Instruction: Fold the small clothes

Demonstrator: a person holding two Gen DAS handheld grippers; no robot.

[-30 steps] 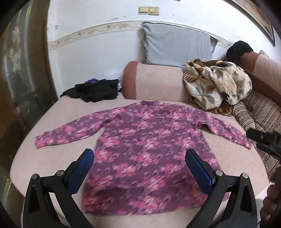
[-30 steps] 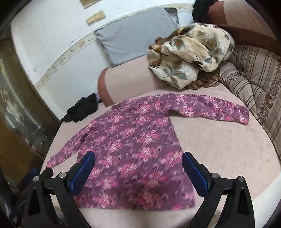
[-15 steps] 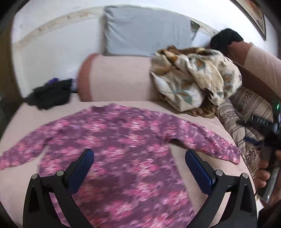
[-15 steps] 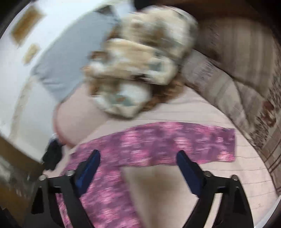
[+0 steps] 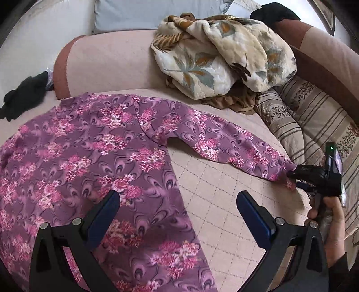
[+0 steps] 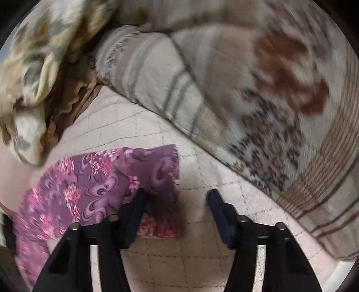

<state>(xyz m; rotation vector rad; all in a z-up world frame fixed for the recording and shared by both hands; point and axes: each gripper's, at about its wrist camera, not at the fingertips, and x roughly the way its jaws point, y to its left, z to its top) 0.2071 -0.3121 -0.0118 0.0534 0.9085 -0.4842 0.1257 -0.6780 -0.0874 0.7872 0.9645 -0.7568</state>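
Note:
A purple top with pink flowers [image 5: 89, 146] lies flat on the pink quilted seat [image 5: 219, 197], its right sleeve [image 5: 224, 139] stretched out toward the striped cushion. My left gripper [image 5: 177, 195] hangs open above the top's right side edge, nothing between its fingers. My right gripper [image 6: 177, 195] points steeply down at the sleeve cuff [image 6: 157, 161]. Its jaws are closing, with the cuff's end partly between them and a gap still showing. In the left wrist view the right gripper [image 5: 294, 178] touches the cuff tip, held by a hand [image 5: 332, 224].
A cream floral blanket [image 5: 224, 51] is heaped at the back. A striped cushion [image 5: 303, 112] borders the seat on the right, close to the cuff. A black garment [image 5: 22, 96] lies at the far left, by a pink bolster [image 5: 112, 63] and a grey pillow [image 5: 145, 11].
Both grippers swung right and dipped toward the seat. The right gripper came down onto the sleeve cuff and its jaws narrowed. The top has not moved.

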